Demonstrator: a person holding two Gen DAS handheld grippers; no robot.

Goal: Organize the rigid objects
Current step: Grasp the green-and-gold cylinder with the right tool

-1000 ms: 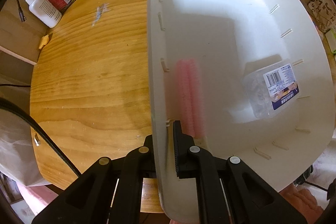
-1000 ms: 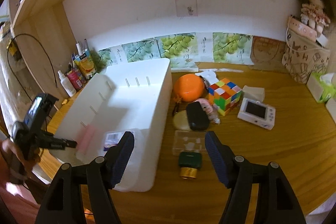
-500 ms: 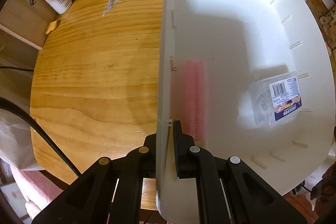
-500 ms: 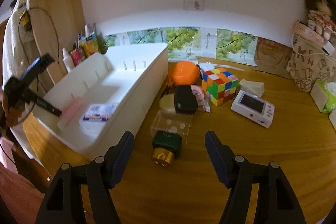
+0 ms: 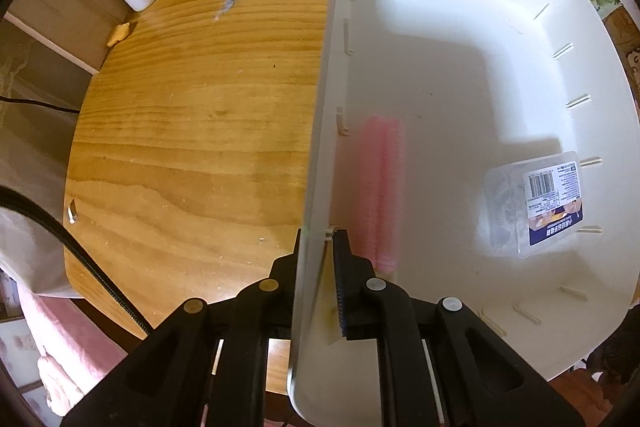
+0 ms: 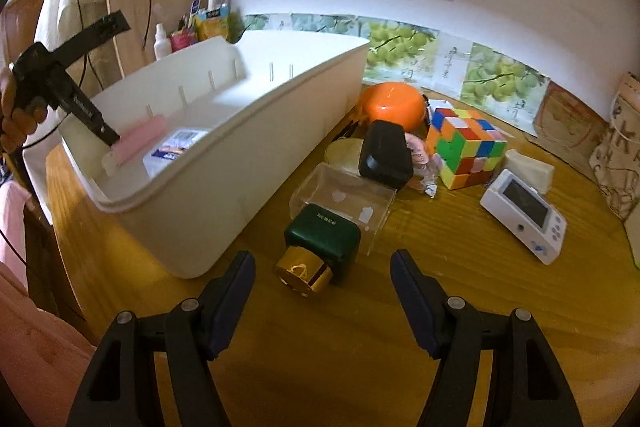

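The large white rectangular plastic bin (image 6: 224, 163) on the wooden table (image 6: 400, 327) holds a pink ribbed oblong block (image 5: 380, 187), its long axis running twelve to six, and at three o'clock a clear lidded plastic box (image 5: 532, 203) with a barcode label, text unreadable. The left gripper (image 5: 320, 251) pinches the bin's wall. The right gripper (image 6: 322, 287) gapes wide, a dark green gold-capped bottle (image 6: 316, 247) at twelve o'clock.
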